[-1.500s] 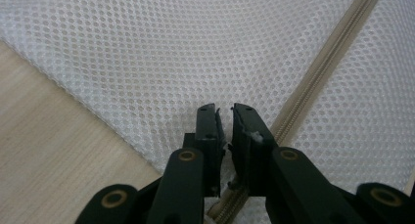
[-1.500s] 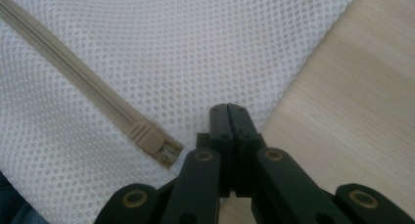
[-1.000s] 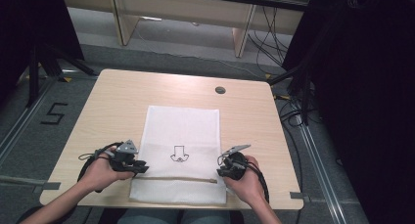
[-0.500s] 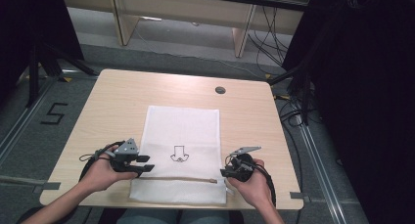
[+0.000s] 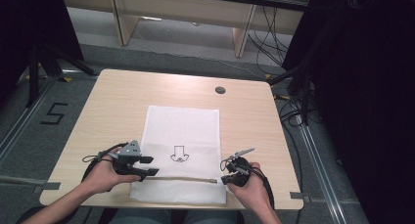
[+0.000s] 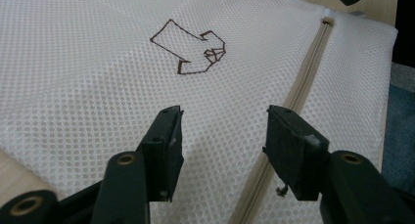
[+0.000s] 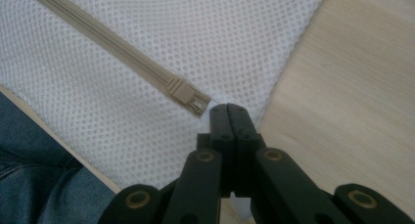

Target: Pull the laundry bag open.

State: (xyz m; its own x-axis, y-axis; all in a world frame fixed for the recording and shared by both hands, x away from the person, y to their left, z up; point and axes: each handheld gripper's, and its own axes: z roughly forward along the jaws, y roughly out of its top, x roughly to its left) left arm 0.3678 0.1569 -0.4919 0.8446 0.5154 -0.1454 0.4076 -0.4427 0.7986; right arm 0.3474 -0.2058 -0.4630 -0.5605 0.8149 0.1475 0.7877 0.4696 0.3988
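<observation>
The white mesh bag [image 5: 182, 150] is lying flat on the table [image 5: 112, 101], its near edge toward the person and its beige zipper [image 5: 178, 179] running across between both hands. The right gripper [image 7: 228, 111] has just been closing and is now pinching the mesh right at the zipper's end, jaws fully together. The left gripper [image 6: 222, 136] has just been opening; its jaws are standing wide over the zipper, gripping nothing. Judged step: anchoring 1 end. Next move likely calls for the left gripper to find the slider.

A white mesh bag [image 5: 182, 150] with a beige zipper [image 5: 178, 179] and brown arrow drawing [image 5: 178, 153] lies on a pale wood-grain table [image 5: 122, 101].
</observation>
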